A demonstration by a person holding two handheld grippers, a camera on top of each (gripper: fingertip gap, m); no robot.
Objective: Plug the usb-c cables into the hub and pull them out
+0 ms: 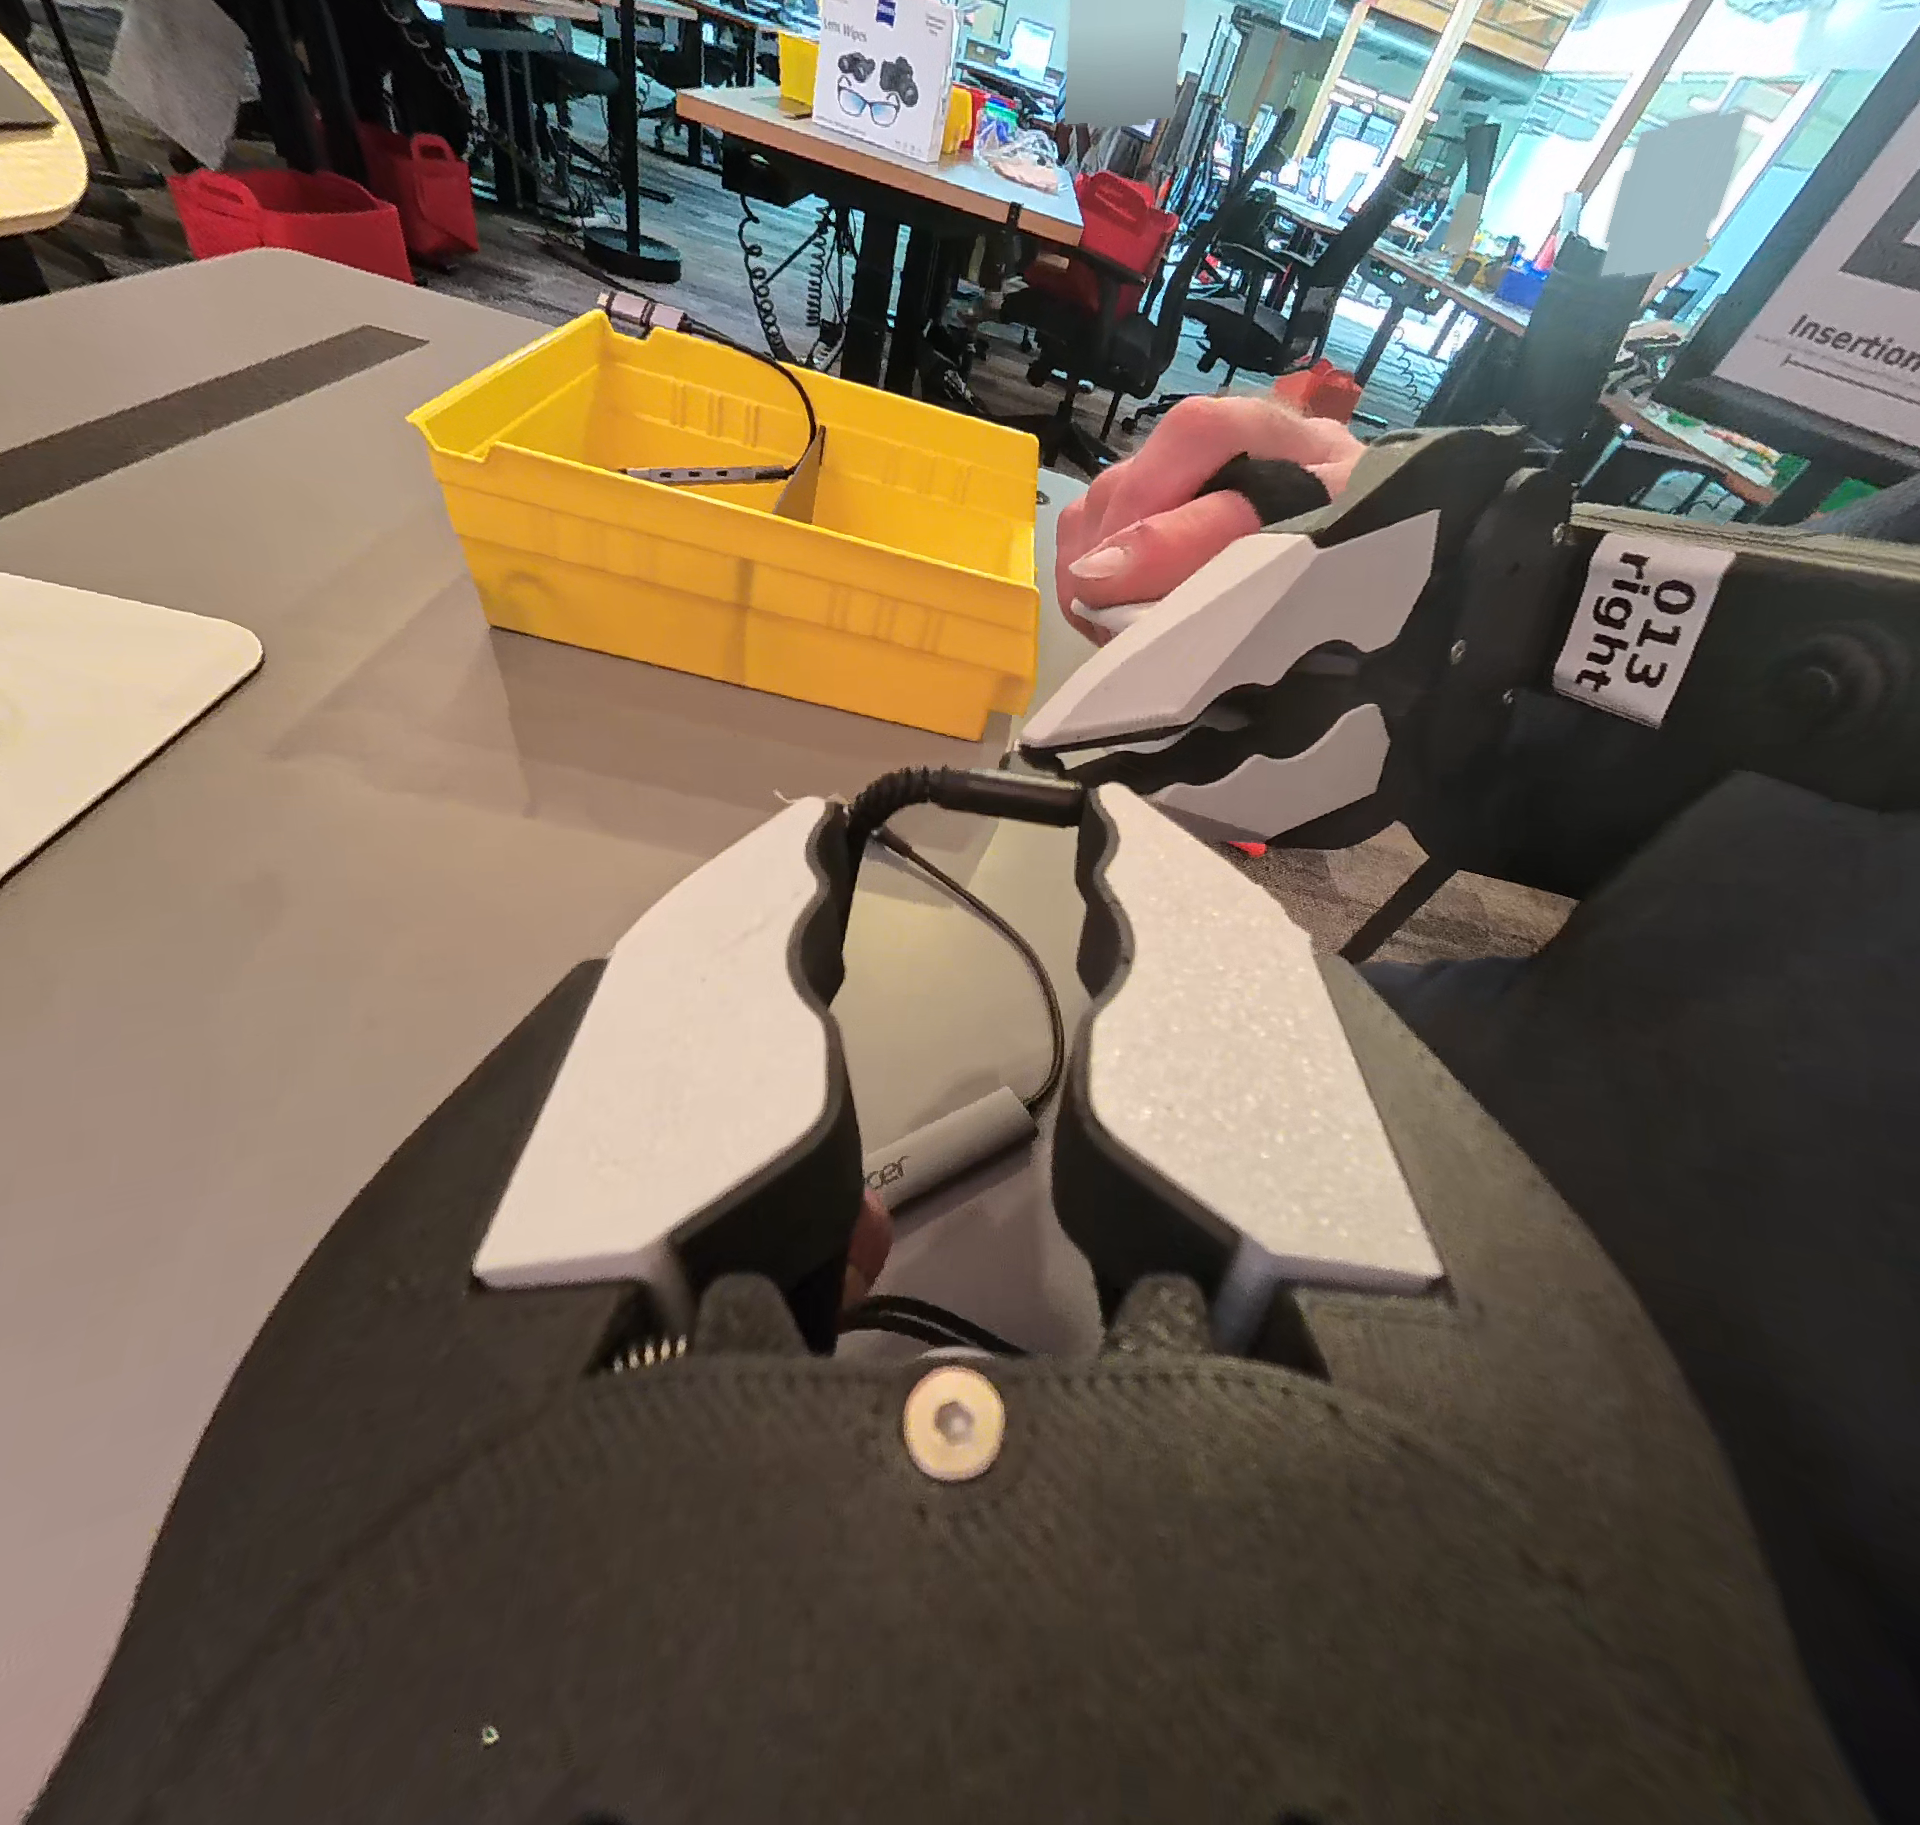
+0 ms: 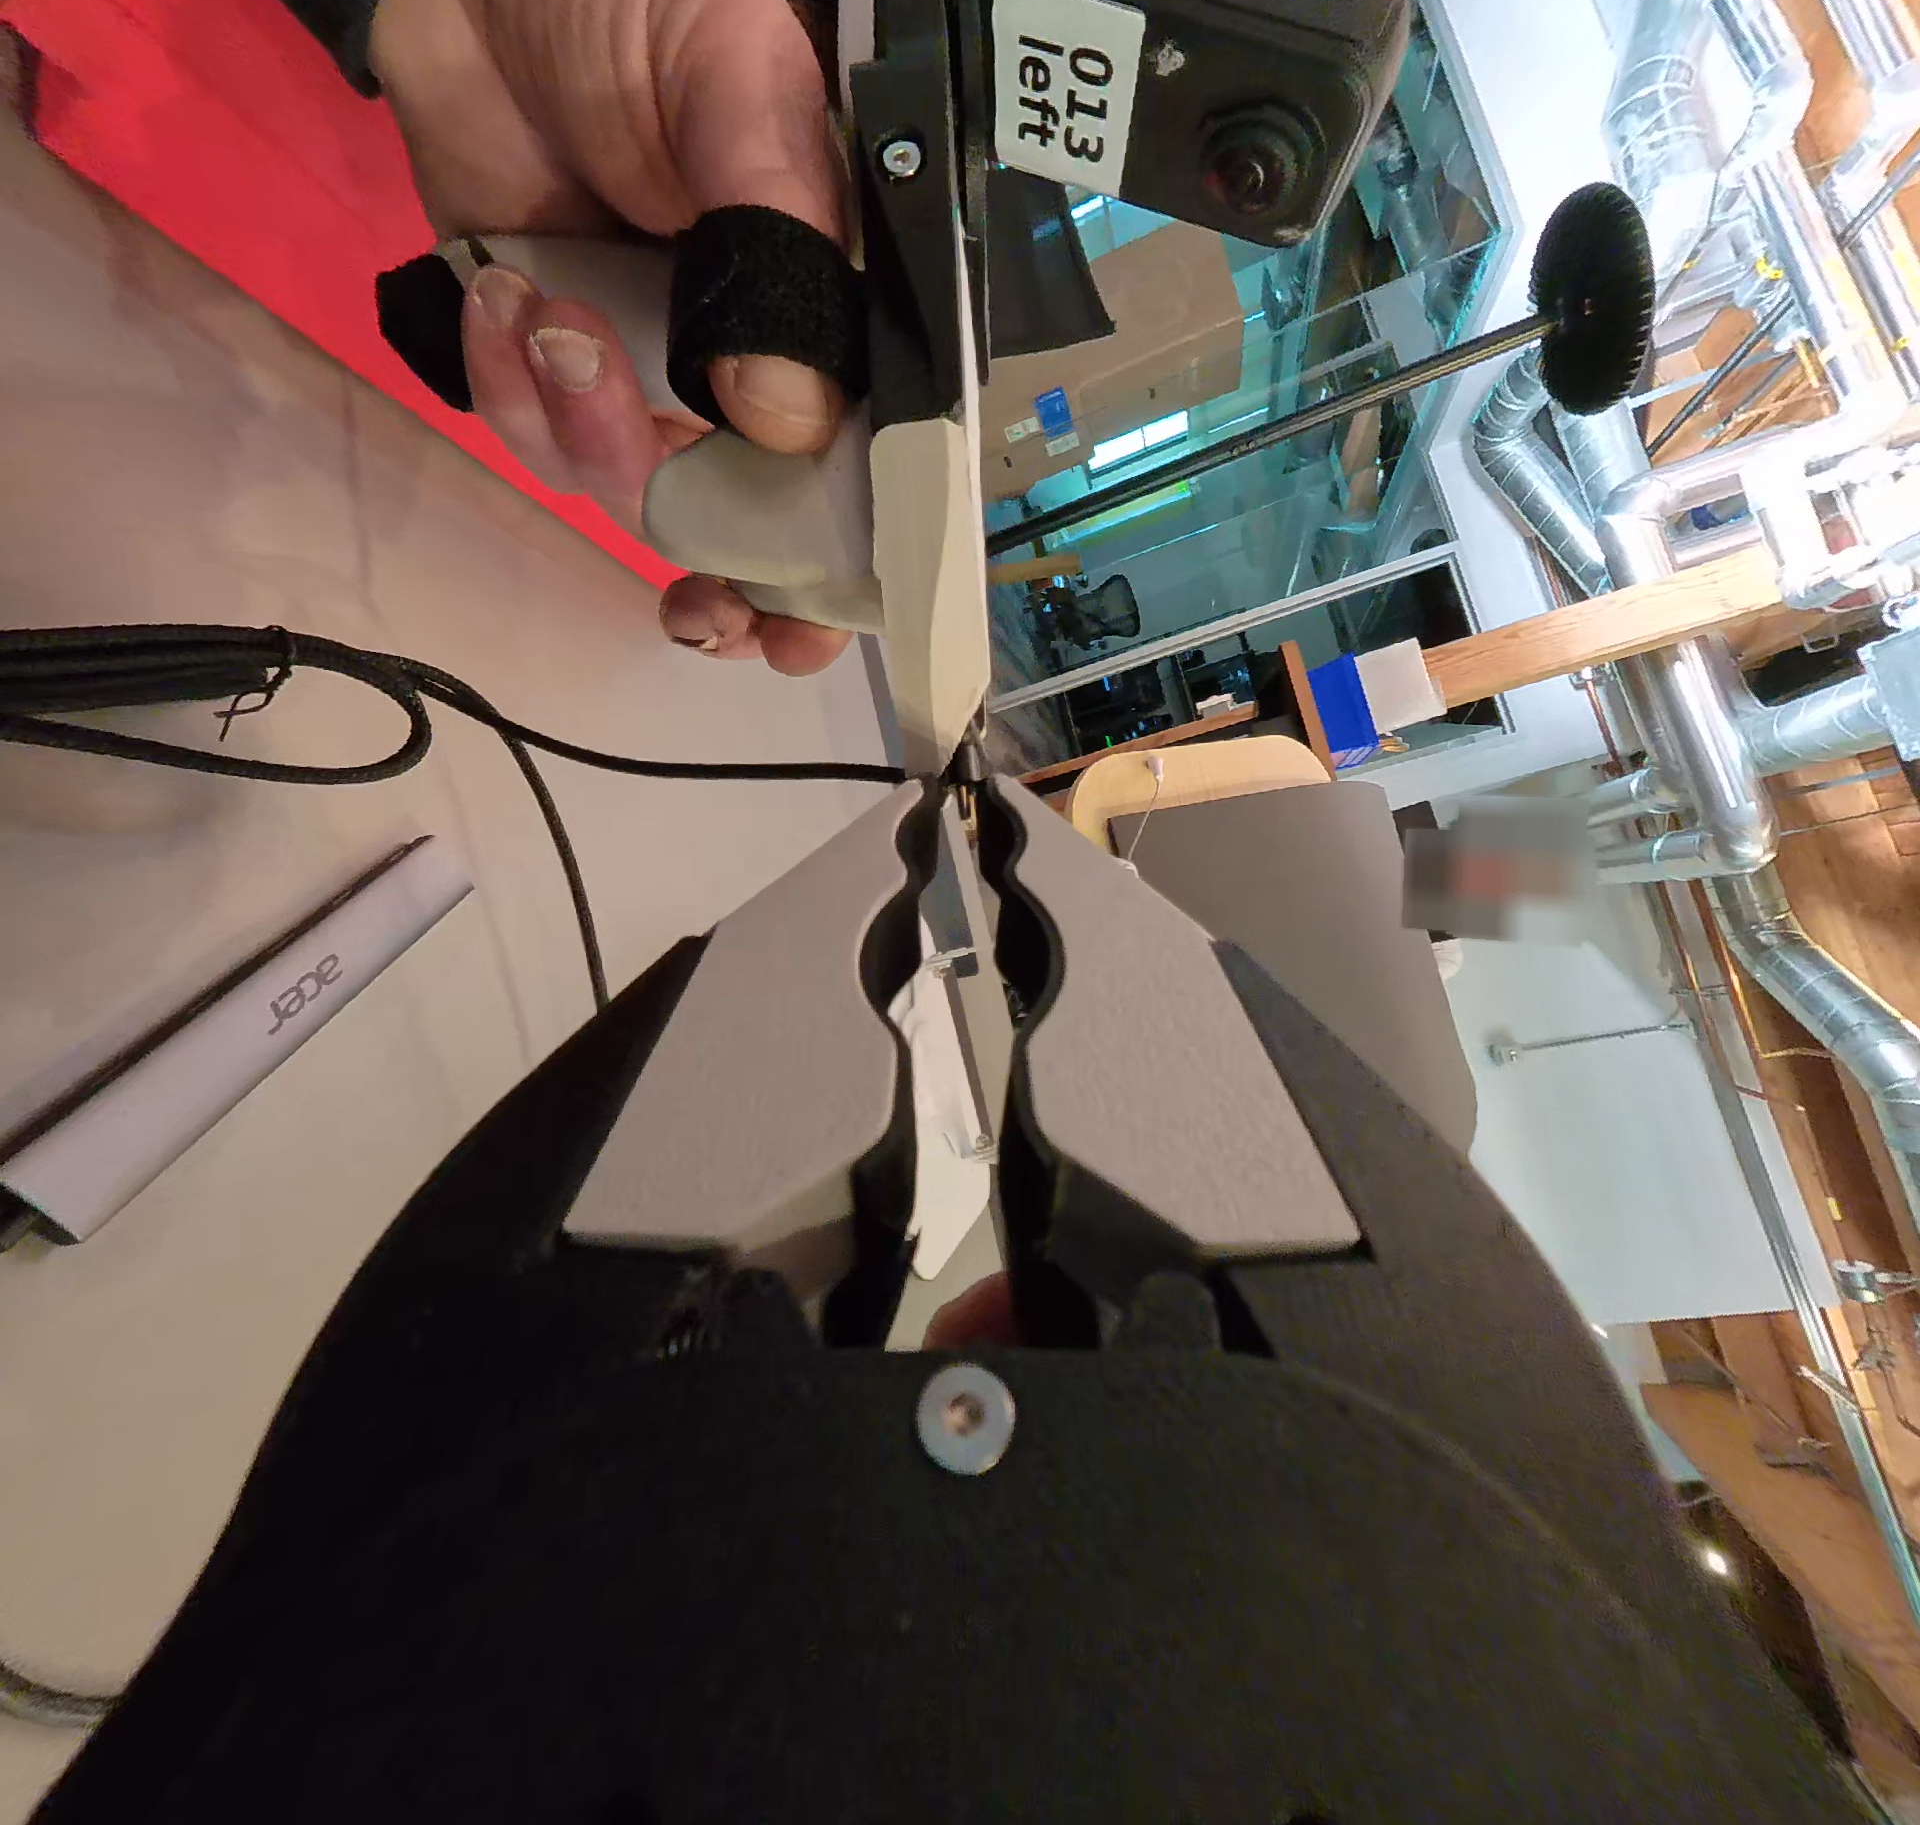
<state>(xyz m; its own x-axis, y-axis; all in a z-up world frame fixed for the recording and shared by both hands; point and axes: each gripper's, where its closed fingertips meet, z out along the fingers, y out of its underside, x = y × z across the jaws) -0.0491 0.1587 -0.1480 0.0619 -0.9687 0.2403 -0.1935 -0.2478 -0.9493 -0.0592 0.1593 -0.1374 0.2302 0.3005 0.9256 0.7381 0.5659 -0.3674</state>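
- Both sets of jaws meet at one spot above the grey table, near its right edge, each clamped on an end of the same black connector.
- Seen from the left wrist view, the left gripper has its fingertips drawn close together around the black USB-C plug, which lies crosswise between the tips with its braided strain relief arching off to the left.
- From that plug a thin black cable loops down between the left gripper's fingers to a slim silver hub lying flat on the table beneath them.
- Coming in from the right, the right gripper has its tips pinched shut on the plug's far end; a hand with a black finger strap works its handle.
- In the right wrist view the picture is turned on its side: the right gripper is nearly closed, its tips touching the small black plug, and the left gripper's pale finger reaches the same point from above.
- Whether the plug is seated in anything cannot be told; the tips hide the joint.
- Black braided cable loops over the table to the left of the tips, and the silver hub lies apart from them, lower left.
- Behind the grippers, toward the table's far edge, a yellow bin holds a second silver hub against a cardboard divider, its cable arching up to a connector resting on the bin's back rim.
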